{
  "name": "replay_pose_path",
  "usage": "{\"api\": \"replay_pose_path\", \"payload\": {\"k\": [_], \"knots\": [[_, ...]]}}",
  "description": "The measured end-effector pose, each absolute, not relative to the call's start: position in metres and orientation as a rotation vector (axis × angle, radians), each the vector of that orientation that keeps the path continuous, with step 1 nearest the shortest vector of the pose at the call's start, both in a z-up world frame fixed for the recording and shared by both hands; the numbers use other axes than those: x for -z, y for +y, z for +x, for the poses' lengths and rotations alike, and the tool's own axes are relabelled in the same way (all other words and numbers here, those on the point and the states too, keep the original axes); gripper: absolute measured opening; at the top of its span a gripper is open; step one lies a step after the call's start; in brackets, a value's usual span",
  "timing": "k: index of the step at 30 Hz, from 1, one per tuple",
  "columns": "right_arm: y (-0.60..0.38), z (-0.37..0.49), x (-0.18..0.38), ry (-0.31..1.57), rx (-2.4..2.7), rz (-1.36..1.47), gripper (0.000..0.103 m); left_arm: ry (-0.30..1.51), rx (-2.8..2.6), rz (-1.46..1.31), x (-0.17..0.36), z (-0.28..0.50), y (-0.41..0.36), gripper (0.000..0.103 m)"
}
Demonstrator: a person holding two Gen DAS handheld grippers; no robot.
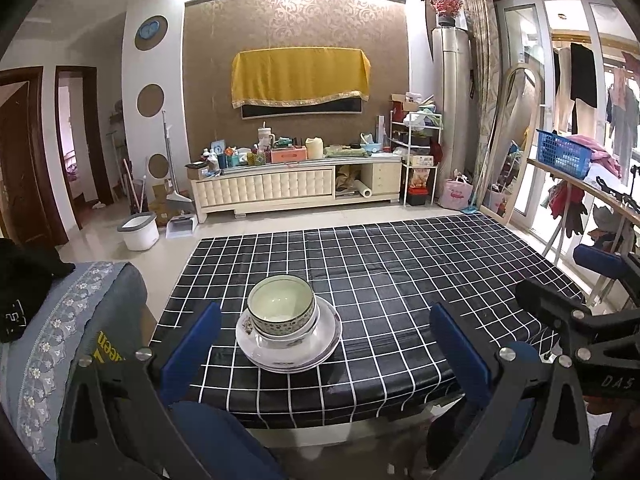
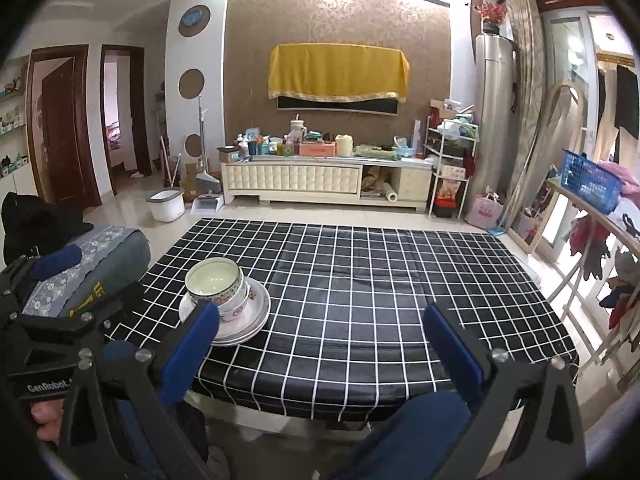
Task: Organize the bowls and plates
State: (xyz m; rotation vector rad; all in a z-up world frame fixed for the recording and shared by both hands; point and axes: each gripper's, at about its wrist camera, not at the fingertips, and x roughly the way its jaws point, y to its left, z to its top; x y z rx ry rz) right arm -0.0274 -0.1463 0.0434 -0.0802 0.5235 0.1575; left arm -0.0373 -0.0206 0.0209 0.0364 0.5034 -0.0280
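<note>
Jaws of both grippers [image 1: 324, 344] [image 2: 320, 344] gape wide, holding nothing.

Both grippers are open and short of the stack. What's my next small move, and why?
Probably none with a grip: the bowls already sit nested on the stacked plates near the table's front left, and nothing else lies on the cloth. Both the left gripper and right gripper are open and empty. I'd ease the left one back slightly and check the stack sits steady.
</note>
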Motion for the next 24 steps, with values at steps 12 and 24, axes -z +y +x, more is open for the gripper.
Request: {"api": "replay_pose_path", "payload": {"k": [12,24], "knots": [[-0.1473,-0.0295,-0.0451,0.513,-0.147,-0.096,0.103,0.498,0.033,0.038,-0.0242,-0.043,-0.0234,0.103],[-0.1487,-0.0329,-0.0441,0.512,-0.141,-0.101,0.103,0.499,0.035,0.041,-0.024,-0.0464,-0.0264,0.103]]}}
